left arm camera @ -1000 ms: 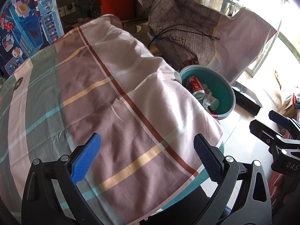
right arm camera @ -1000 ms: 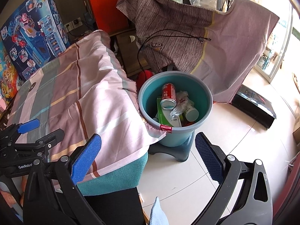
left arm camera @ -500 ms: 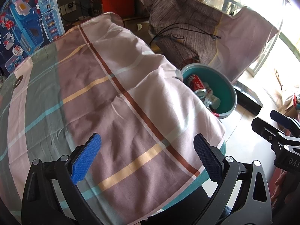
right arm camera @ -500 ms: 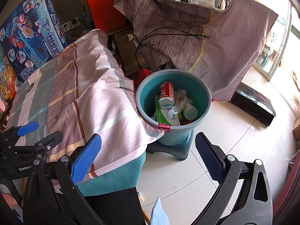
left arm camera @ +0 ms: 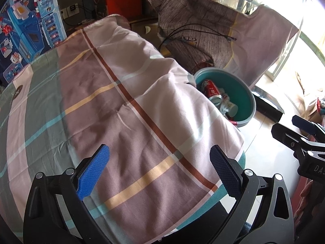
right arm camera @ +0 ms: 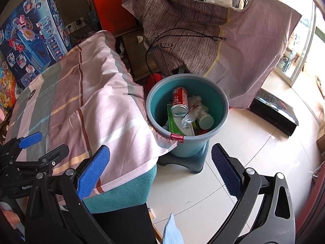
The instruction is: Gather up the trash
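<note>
A teal trash bin (right arm camera: 220, 109) stands on the floor beside the cloth-covered table; it also shows in the left wrist view (left arm camera: 246, 99). Inside lie a red soda can (right arm camera: 179, 101), a green carton (right arm camera: 174, 122), crumpled plastic (right arm camera: 193, 109) and a white cup (right arm camera: 206, 120). The can shows in the left wrist view (left arm camera: 212, 91) too. My left gripper (left arm camera: 159, 172) is open and empty above the plaid cloth (left arm camera: 121, 111). My right gripper (right arm camera: 160, 172) is open and empty, above the floor in front of the bin.
The plaid cloth's corner (right arm camera: 162, 136) drapes onto the bin's rim. A brown striped cloth (right arm camera: 182, 30) with a black cable hangs behind the bin. A black flat device (right arm camera: 274, 109) lies on the tiled floor at right. Toy boxes (right arm camera: 32, 36) stand at back left.
Both views have shifted slightly; the bin sits a little further right in the left wrist view and lower left in the right wrist view. Both grippers stay open and empty.
</note>
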